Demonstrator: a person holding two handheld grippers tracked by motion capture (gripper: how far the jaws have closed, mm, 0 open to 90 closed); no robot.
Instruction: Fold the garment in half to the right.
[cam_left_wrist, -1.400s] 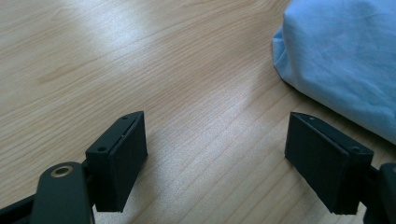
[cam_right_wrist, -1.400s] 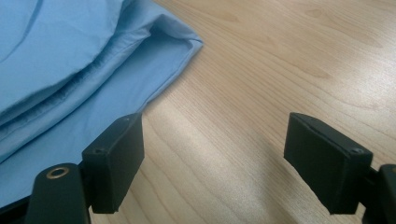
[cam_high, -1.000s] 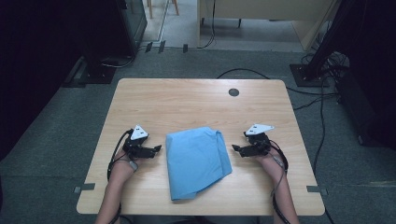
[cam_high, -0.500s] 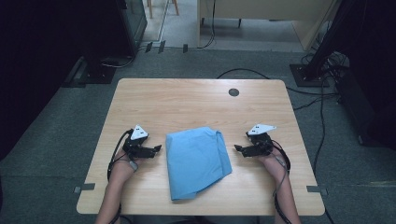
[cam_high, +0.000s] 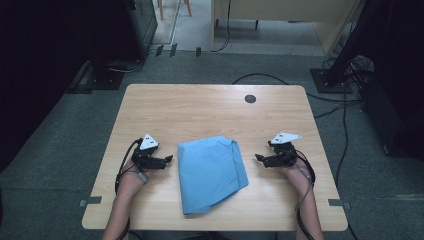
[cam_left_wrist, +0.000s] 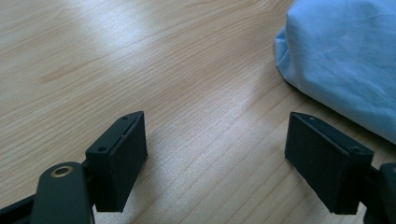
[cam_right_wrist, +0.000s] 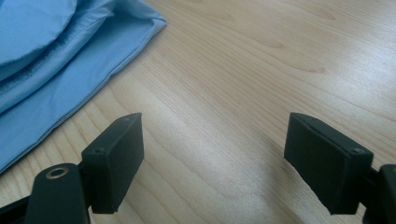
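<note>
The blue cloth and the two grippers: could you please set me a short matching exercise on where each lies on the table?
Things:
1. blue cloth
2. left gripper
3. right gripper
4. dark round disc

Places or states:
A. open, at the cloth's right edge
B. far side of the table
C. folded, between the grippers
D. open, at the cloth's left edge

Pairs: 1-C, 2-D, 3-A, 4-B

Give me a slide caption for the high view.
Two open grippers, left gripper and right gripper, flank a folded blue cloth on the wooden table.

Wood table (cam_high: 200, 107) w/ dark round cap (cam_high: 250, 98) near far edge, grey carpet (cam_high: 60, 150) around, cables (cam_high: 345, 107) at right.
</note>
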